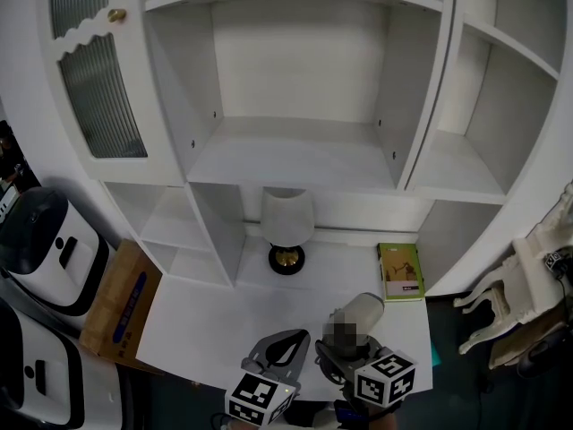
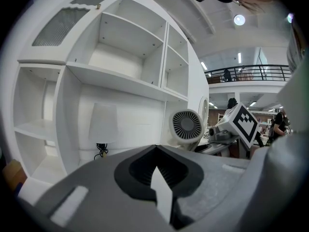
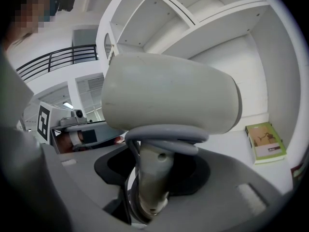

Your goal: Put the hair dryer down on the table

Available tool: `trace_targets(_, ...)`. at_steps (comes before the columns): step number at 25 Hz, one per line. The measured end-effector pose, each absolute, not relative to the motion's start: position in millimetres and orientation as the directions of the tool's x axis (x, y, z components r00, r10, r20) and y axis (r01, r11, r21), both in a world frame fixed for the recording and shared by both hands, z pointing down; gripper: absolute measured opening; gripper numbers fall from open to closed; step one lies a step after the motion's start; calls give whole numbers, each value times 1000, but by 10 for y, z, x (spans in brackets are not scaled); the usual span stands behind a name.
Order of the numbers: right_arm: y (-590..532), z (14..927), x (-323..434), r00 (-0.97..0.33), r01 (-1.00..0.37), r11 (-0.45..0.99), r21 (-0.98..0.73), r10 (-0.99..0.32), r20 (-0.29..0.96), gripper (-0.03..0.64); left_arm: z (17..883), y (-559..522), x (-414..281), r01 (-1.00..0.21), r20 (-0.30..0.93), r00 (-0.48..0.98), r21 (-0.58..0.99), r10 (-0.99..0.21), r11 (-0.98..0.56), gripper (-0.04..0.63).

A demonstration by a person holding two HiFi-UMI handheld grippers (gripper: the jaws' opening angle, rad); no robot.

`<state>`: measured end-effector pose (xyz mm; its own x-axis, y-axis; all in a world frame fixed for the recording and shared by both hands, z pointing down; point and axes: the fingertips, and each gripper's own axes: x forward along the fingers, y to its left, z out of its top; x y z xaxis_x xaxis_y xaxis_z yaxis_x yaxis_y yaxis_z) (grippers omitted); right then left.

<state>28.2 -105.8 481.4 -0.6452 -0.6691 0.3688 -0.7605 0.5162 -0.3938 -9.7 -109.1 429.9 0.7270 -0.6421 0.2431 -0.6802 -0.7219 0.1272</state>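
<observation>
A cream hair dryer (image 1: pixel 360 314) with a grey cord wound round its handle hangs just above the front of the white table (image 1: pixel 224 316). My right gripper (image 1: pixel 338 355) is shut on the handle. In the right gripper view the handle (image 3: pixel 153 175) stands between the jaws, and the barrel (image 3: pixel 169 98) lies across above them. The left gripper view shows the dryer's round rear grille (image 2: pixel 187 126) beside the right gripper (image 2: pixel 227 129). My left gripper (image 1: pixel 295 337) sits just left of the dryer, its tips (image 2: pixel 155 149) together on nothing.
A white-shaded lamp (image 1: pixel 286 227) stands at the back of the table under the white shelving (image 1: pixel 295 150). A green book (image 1: pixel 400 271) lies at the right. A cardboard box (image 1: pixel 121 303) and white appliances (image 1: pixel 45 249) stand at left, a white chair (image 1: pixel 519 285) at right.
</observation>
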Motion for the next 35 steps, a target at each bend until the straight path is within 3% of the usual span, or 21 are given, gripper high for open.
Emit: trace_targets(35, -1119, 5358, 175, -648, -759, 474, -446, -610, 456, 221, 4541, -1108, -245, -694, 311, 710, 152, -632, -704, 0)
